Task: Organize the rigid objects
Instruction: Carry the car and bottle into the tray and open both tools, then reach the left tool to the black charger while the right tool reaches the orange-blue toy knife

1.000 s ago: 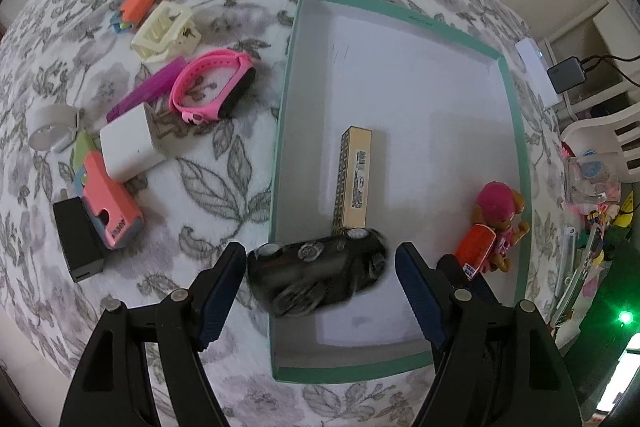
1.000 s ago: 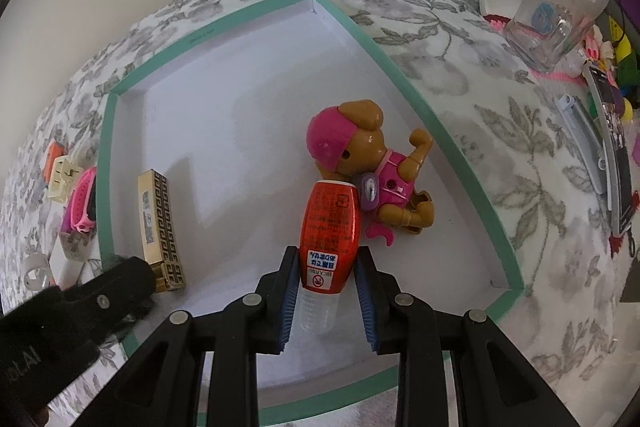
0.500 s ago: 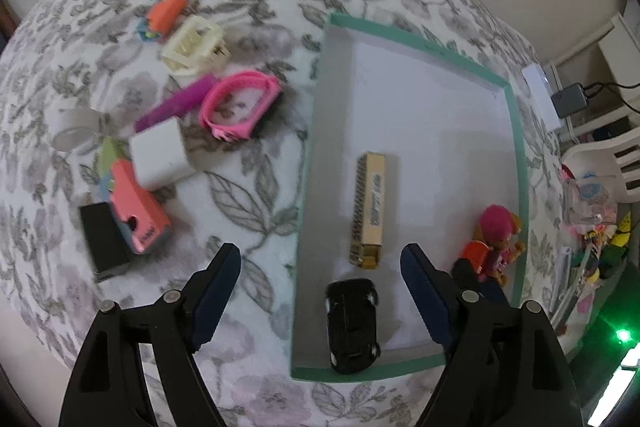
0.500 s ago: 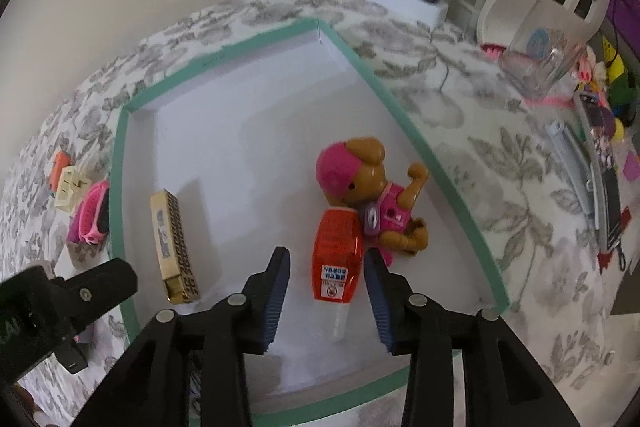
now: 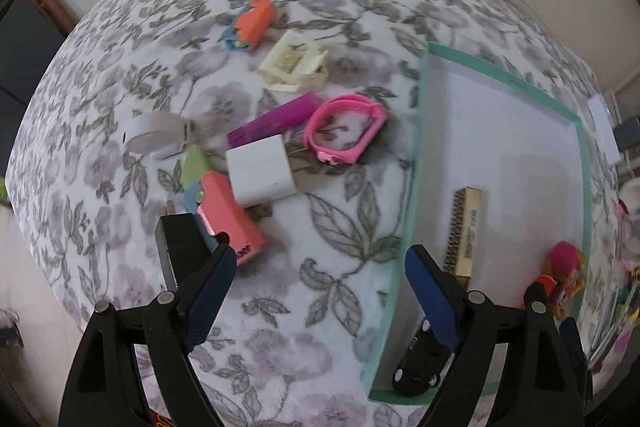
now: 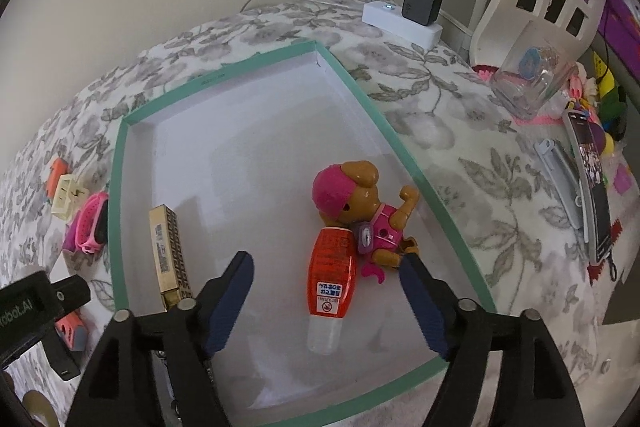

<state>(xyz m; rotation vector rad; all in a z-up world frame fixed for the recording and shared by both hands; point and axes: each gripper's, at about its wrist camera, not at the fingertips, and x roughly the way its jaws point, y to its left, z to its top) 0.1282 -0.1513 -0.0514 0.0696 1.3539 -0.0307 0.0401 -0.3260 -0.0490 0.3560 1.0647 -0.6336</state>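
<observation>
A white box with a green rim (image 6: 116,187) lies on the flowered cloth. Inside it are a gold carton (image 6: 170,259), a pup toy (image 6: 360,203) and an orange bottle (image 6: 330,275). My right gripper (image 6: 326,279) hangs over the bottle, jaws opening, pads off it on both sides. In the left wrist view a black toy car (image 5: 420,367) sits in the box's near corner. My left gripper (image 5: 318,279) is opening over bare cloth left of the box rim (image 5: 420,147), with nothing between its fingers.
Loose items lie left of the box: pink wristband (image 5: 344,131), white charger cube (image 5: 262,175), purple stick (image 5: 272,121), cream clip (image 5: 292,67), orange toy (image 5: 252,25), coral gadget (image 5: 228,219), black adapter (image 5: 180,247). A power strip (image 6: 404,19) and clear container (image 6: 532,79) are right.
The left gripper let the black car drop into the box and drifted left over the cloth. The right gripper opened off the orange bottle, which now lies flat beside the pup toy.
</observation>
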